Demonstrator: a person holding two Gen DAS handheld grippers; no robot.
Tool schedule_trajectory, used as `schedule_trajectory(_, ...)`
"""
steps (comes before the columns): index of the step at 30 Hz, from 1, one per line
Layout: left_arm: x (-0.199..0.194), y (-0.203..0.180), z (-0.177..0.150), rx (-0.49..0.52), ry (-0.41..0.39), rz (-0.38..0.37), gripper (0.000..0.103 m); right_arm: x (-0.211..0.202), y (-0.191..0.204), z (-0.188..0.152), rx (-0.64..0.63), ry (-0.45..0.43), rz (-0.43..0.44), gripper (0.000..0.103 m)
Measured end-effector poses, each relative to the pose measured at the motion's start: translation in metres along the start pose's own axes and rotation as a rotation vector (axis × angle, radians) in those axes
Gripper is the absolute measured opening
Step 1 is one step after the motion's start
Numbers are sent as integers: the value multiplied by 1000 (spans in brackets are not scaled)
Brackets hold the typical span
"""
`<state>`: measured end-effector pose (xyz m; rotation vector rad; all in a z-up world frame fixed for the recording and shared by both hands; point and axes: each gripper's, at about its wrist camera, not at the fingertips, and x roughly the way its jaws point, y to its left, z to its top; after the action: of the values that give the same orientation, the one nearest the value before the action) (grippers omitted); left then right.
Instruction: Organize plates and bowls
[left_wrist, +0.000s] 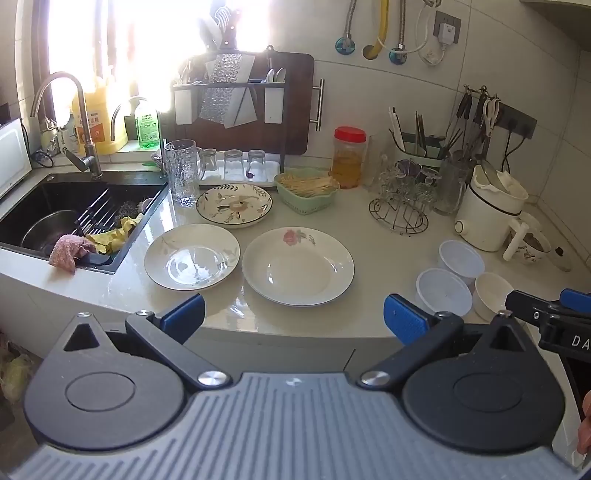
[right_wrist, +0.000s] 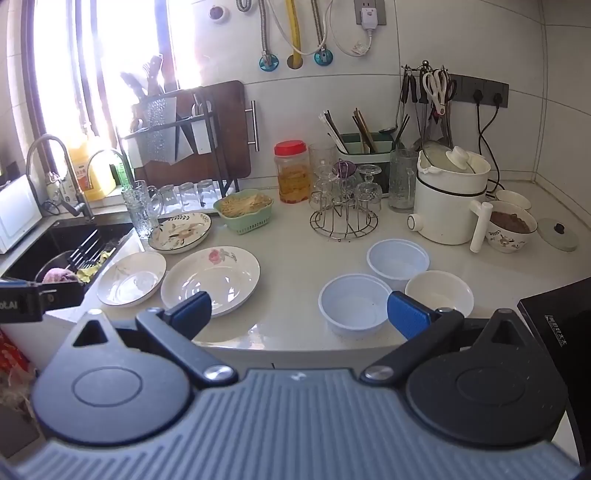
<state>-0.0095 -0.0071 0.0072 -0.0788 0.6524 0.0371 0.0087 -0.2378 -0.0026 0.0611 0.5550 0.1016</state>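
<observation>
Blue-padded tongs, both spread wide and empty, hover off your counter's (left_wrist: 369, 206) front edge.
From your left gripper (left_wrist: 293, 317), three plates (left_wrist: 299, 267) sit at twelve o'clock; from your right gripper (right_wrist: 299, 314), three bowls (right_wrist: 352, 302) cluster at one o'clock.

The right tongs (right_wrist: 297, 312) hang wide apart over the near edge of the table (right_wrist: 288, 254), gripping nothing. Three plates (right_wrist: 210, 278) lie side by side at the left, near the sink (right_wrist: 55, 243). Three bowls (right_wrist: 352, 304) cluster at the right, touching one another. A white pot (right_wrist: 448, 206) stands farther back.
</observation>
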Motion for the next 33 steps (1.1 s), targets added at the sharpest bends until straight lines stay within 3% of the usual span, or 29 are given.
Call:
schedule_trajectory(8,1,3,0,16,-3,-13,103,3,3,1,2,6,-31,103)
schedule_trajectory(33,1,3,0,23,8,-41,103,-5,2,-5,14,3,-4,103)
